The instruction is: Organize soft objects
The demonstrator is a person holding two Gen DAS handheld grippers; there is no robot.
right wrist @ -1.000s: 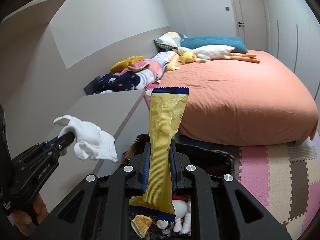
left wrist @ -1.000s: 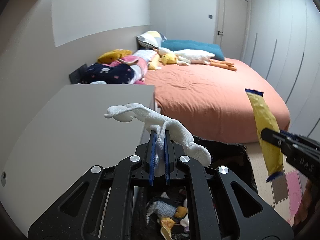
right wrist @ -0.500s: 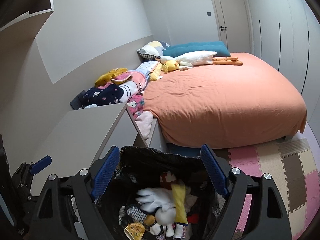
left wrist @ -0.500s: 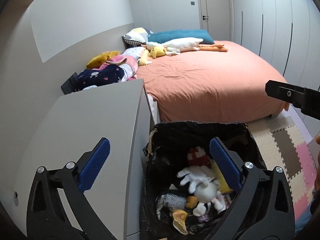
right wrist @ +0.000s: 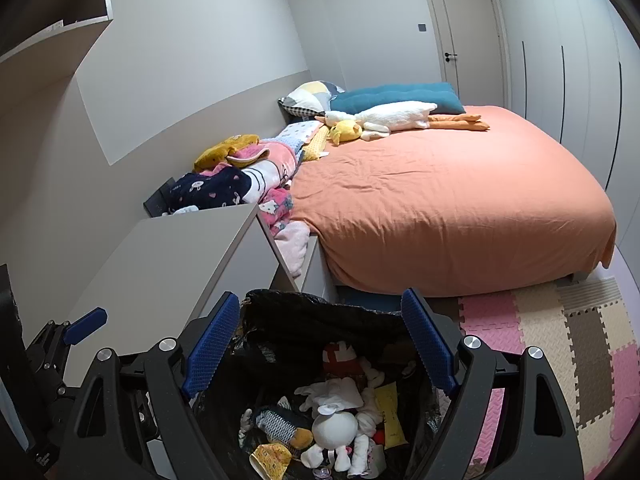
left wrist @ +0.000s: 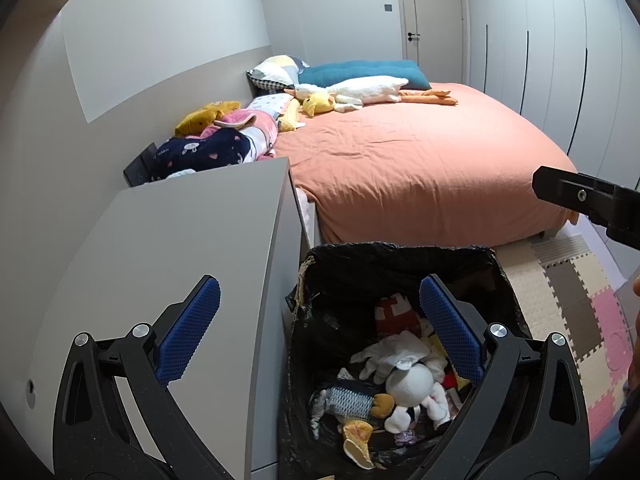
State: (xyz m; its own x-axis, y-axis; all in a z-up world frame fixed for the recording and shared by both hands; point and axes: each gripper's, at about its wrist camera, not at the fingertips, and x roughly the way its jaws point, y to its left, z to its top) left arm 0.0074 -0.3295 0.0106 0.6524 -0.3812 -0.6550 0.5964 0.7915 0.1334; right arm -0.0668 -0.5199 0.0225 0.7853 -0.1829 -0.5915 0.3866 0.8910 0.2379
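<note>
A bin lined with a black bag point(left wrist: 400, 264) point(right wrist: 320, 316) stands on the floor beside a grey cabinet. Inside lie several soft items: a white glove point(left wrist: 394, 354) point(right wrist: 332, 394), a round white plush point(left wrist: 410, 382) point(right wrist: 334, 428), a grey knitted toy point(left wrist: 352, 400) point(right wrist: 276, 424) and a yellow wrapper point(right wrist: 387, 410). My left gripper point(left wrist: 320, 338) hangs open above the bin's left rim with nothing between its fingers. My right gripper point(right wrist: 320, 344) is open and bare over the bin too. The right gripper's black body point(left wrist: 588, 200) shows at the left wrist view's right edge.
The grey cabinet top point(left wrist: 188, 240) point(right wrist: 172, 256) lies left of the bin. An orange bed point(left wrist: 420, 160) point(right wrist: 440, 192) beyond holds a white goose plush point(left wrist: 360, 90), a yellow plush point(left wrist: 318, 103), pillows and folded blankets point(left wrist: 224, 140). Foam puzzle mats point(right wrist: 560, 340) cover the floor at right.
One second ago my left gripper held the white glove and my right held the yellow wrapper. Both let go; those items now lie in the bin, and both grippers stand open.
</note>
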